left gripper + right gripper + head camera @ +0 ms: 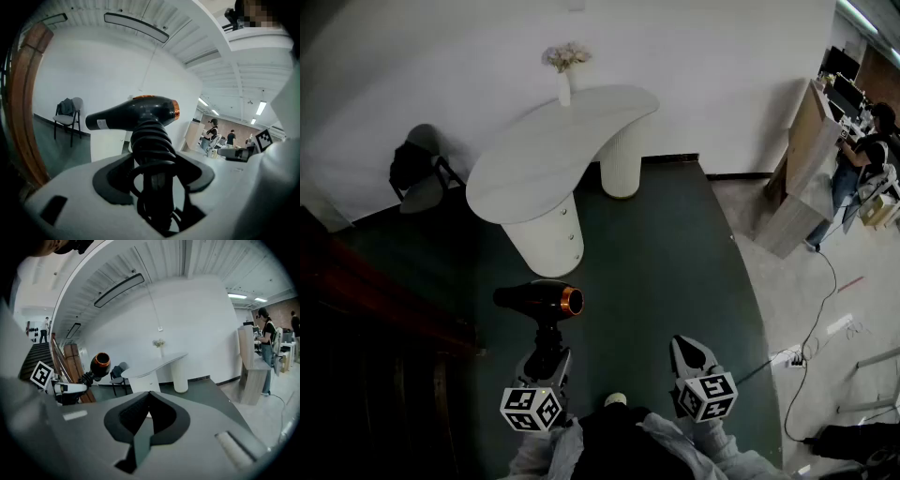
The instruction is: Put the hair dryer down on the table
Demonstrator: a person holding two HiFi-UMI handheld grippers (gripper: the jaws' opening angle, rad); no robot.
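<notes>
**Head view.** The black hair dryer with an orange ring at its mouth is in the air, short of the white curved-top counter and over the dark green floor on the carrier's side of it. The left tongs clamp its handle from below. The barrel therefore sits level above them, roughly parallel to the counter's near edge. The right tongs hang further right of the counter's near pedestal, carrying nothing. A white vase of pale flowers stands at the counter's far edge. The rest of the top appears bare, which leaves room for setting the dryer down.

**Left gripper view.** The jaws press on the dryer's handle, which is wound with coils of black cord. The grip takes in cord and handle together, which in my judgement keeps the cord from trailing during the carry.

**Right gripper view.** The jaws meet at their tips with nothing between them. The counter lies ahead, and the dryer shows to the left of it, upright in the other tongs.

**Finding.** The dryer has not yet reached the counter. The carry and the set-down both remain to be done.
</notes>
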